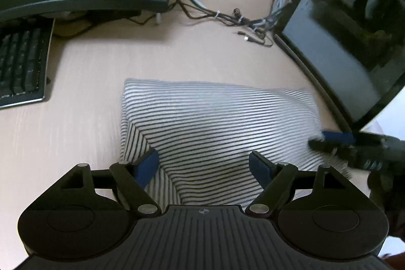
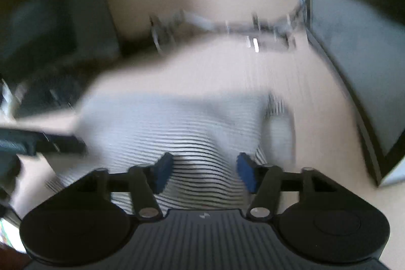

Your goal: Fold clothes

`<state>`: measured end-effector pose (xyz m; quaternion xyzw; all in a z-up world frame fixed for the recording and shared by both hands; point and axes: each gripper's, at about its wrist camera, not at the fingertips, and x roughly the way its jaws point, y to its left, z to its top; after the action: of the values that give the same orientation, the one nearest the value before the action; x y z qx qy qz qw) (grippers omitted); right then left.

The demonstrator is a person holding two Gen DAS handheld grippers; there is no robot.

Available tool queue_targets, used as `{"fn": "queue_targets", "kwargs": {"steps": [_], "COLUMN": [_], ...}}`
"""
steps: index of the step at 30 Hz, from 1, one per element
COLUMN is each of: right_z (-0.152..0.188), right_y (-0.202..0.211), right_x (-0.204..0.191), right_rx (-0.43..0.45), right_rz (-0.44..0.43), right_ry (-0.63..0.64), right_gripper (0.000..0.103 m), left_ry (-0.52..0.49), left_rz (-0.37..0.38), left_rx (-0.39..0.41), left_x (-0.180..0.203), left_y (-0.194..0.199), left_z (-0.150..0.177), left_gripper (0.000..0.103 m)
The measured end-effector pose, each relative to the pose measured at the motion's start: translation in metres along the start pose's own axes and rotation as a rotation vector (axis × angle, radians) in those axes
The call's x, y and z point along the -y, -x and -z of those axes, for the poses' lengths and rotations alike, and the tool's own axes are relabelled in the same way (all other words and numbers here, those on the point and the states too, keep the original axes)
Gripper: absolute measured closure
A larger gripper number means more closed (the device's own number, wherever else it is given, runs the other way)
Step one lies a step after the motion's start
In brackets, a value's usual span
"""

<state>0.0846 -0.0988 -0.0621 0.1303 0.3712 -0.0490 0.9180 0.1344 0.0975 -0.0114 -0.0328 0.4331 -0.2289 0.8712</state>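
left wrist view: both grippers' blue-padded fingers (image 1: 149, 165) spread over soft striped folded cloth (image 1: 215, 123) on pale woodgrain desk (image 1: 83, 118).

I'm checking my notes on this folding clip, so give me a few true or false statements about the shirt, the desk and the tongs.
1. The striped shirt lies on a pale wooden desk. True.
2. The left tongs are clamped shut on the shirt. False: their jaws stand apart above it.
3. A keyboard sits to the left of the shirt. True.
4. The shirt is plain red. False: it is white with dark stripes.
5. Cables lie behind the shirt. True.
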Motion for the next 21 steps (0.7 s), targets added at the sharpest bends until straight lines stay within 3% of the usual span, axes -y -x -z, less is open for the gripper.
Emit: {"fn": "queue_targets", "kwargs": {"steps": [3,6,8,9,10,14,16,21], "right_z": [0.009,-0.002,-0.008,-0.011,-0.014,-0.025,-0.021,-0.018], "right_y": [-0.004,-0.004,0.002,0.005,0.008,-0.008,-0.023,-0.023], "right_x": [-0.009,-0.007,-0.007,-0.007,-0.007,0.003,0.008,0.002], "right_rx": [0.007,-0.008,0.01,0.031,0.052,0.041,0.007,0.019], "right_rz": [0.027,0.012,0.012,0.004,-0.005,-0.106,-0.104,-0.075], "right_ry": [0.075,0.039,0.012,-0.009,-0.03,-0.205,-0.269,-0.218], "right_gripper": [0.034,0.026,0.017,0.005,0.0,0.0,0.0,0.0], "left_ry": [-0.035,-0.043,-0.041,-0.039,-0.038,-0.034,-0.034,-0.033], "left_rz": [-0.028,-0.032,-0.029,-0.027,-0.026,-0.02,-0.018,-0.012], "left_rx": [-0.008,-0.01,-0.01,-0.01,-0.01,-0.011,-0.012,-0.013], "left_x": [0.009,0.01,0.01,0.01,0.01,0.009,0.01,0.009], "left_y": [-0.007,-0.009,-0.009,-0.009,-0.009,-0.008,-0.008,-0.009], "left_z": [0.001,0.002,0.002,0.002,0.002,0.003,0.002,0.002], "left_gripper": [0.007,0.004,0.004,0.004,0.004,0.002,0.002,0.001]}}
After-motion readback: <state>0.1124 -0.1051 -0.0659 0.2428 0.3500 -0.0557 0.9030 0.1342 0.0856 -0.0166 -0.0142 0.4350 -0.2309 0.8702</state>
